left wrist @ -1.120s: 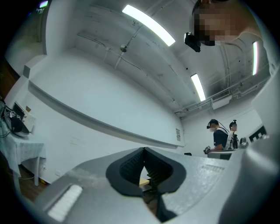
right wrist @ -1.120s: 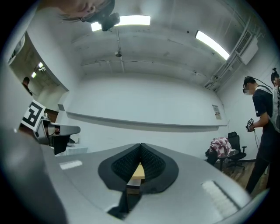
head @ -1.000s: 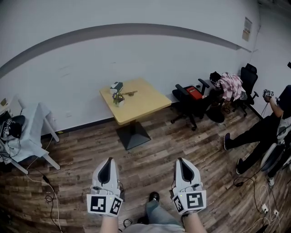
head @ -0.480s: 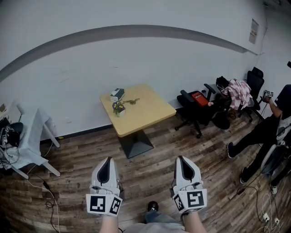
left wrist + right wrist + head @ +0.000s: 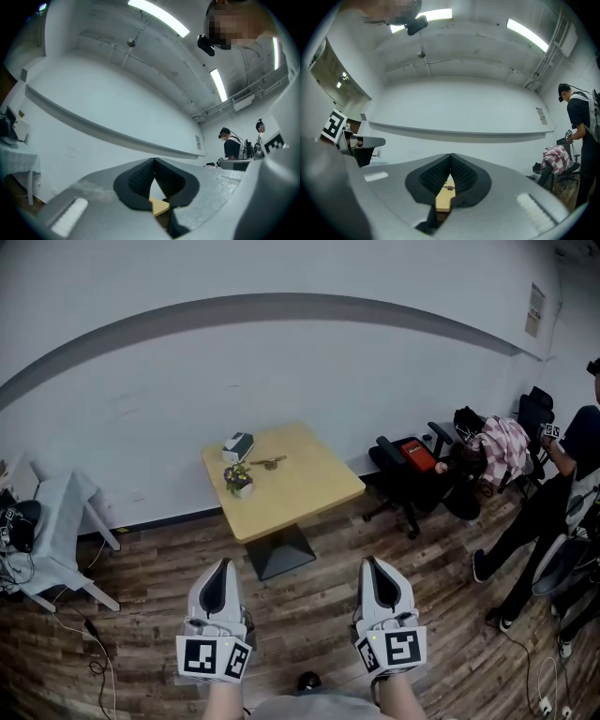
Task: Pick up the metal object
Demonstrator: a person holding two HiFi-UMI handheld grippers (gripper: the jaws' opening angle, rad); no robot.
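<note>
Left gripper and right gripper, jaws together, empty, hang over open floor, well short of the table; metal object lies near its far edge.

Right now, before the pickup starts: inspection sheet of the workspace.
Surface: square wooden table on a dark pedestal by the wall, well ahead of both grippers.
Job's things: metal object lying on the tabletop toward the wall side, untouched.
Clutter: tissue box and small potted plant near the metal object.
Grippers: left gripper and right gripper both shut, nothing held, over the wood floor.
Cables: floor cables at left; more at the far right.
Surroundings: office chairs, white chair, a person standing at right.
</note>
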